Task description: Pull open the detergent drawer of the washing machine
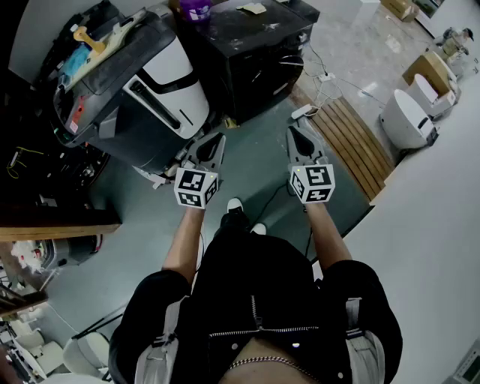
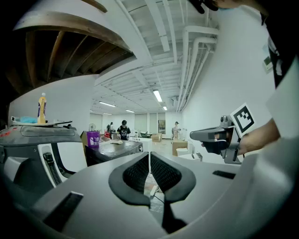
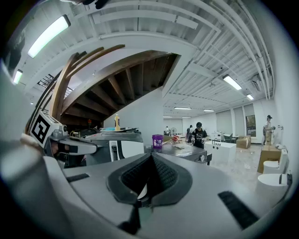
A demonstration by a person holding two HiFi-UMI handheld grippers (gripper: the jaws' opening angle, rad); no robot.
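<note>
L gripper [image 1: 212,144]: jaws together, empty. R gripper [image 1: 300,139]: jaws together, empty. Grey-white washer [image 1: 161,90] at 11 o'clock; black machine [image 1: 255,52], purple cup [image 1: 195,9] atop, 12 o'clock.

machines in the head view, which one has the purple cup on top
The black machine, the one farther from the person. The purple cup stands on its dark top. The grey and white machine beside it carries a yellow bottle instead.

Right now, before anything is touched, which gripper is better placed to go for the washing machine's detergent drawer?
Left, probably. The left gripper sits close beside the grey-and-white machine, while the right gripper hangs farther out over the floor. Both are shut, empty and touching nothing; the drawer cannot be made out.
</note>
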